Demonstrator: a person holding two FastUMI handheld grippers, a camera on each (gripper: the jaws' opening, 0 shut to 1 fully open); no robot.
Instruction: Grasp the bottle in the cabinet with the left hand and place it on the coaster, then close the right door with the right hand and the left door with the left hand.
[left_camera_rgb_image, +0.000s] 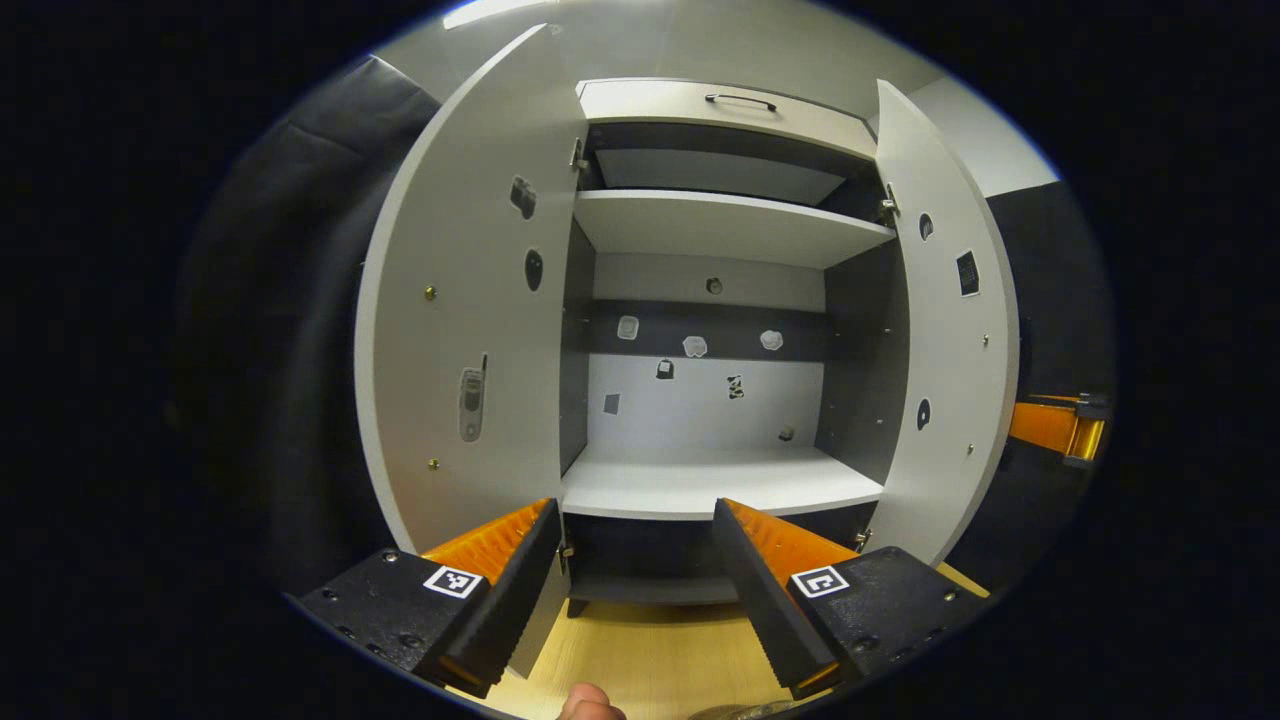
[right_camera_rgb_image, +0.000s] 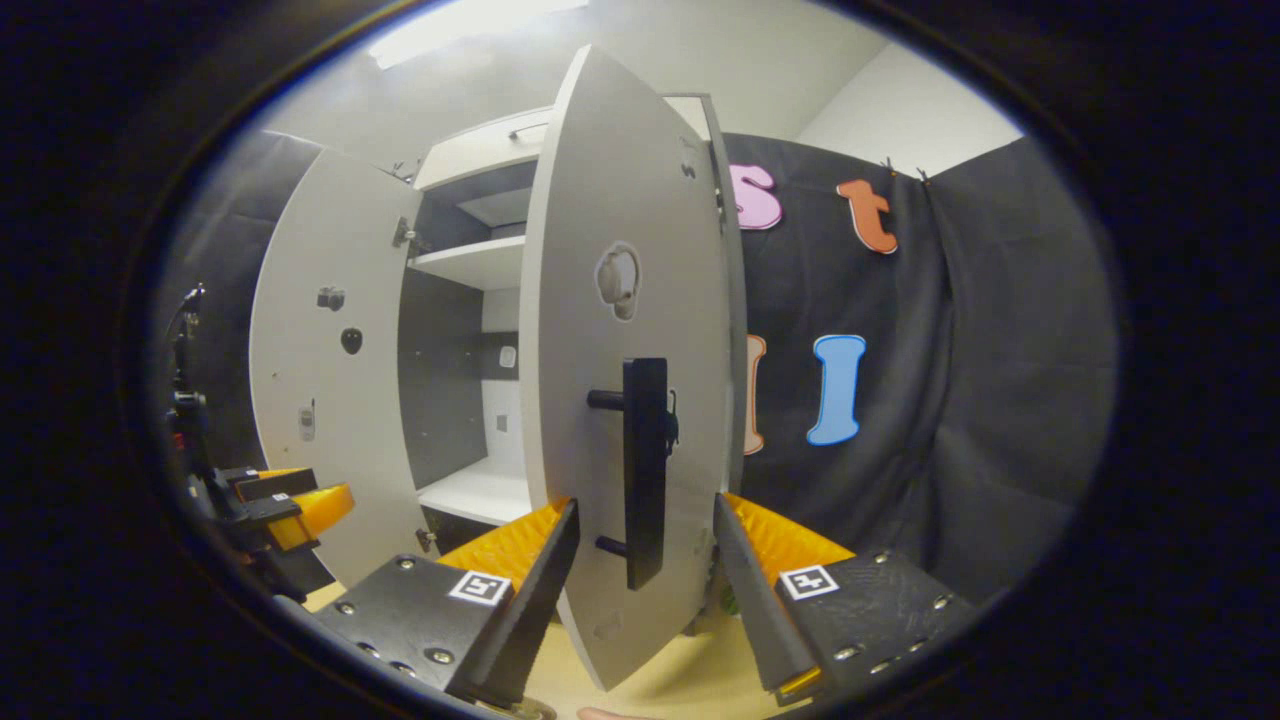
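1. In the left gripper view, a fingertip (left_camera_rgb_image: 590, 703) of the person's hand shows at the bottom edge, over the pale wooden tabletop (left_camera_rgb_image: 650, 660). A glassy rounded rim just right of it is too little to identify.
2. The left gripper (left_camera_rgb_image: 636, 520) has its jaws spread wide with nothing between them, and it points at the middle of the open cabinet (left_camera_rgb_image: 720, 230).
3. The cabinet's left door (left_camera_rgb_image: 470, 300) and right door (left_camera_rgb_image: 945, 330) both stand swung outward. Small stickers dot their inner faces.
4. Between the doors, the lower shelf (left_camera_rgb_image: 720, 480) lies bare and the upper shelf (left_camera_rgb_image: 720, 225) likewise. The back panel carries a few small stickers. Above is a drawer front with a dark handle (left_camera_rgb_image: 740, 100).
5. At the right rim of the left gripper view, past the right door, part of the right gripper (left_camera_rgb_image: 1050, 428) shows.
6. In the right gripper view, the right gripper (right_camera_rgb_image: 646, 520) is open, its fingers either side of the right door's outer face (right_camera_rgb_image: 630, 400). The black bar handle (right_camera_rgb_image: 645, 470) stands upright in the gap; contact cannot be judged.
7. Farther left there, the left gripper (right_camera_rgb_image: 290, 505) hangs near the left door (right_camera_rgb_image: 320, 370).
8. I cannot tell where the bottle or coaster is.
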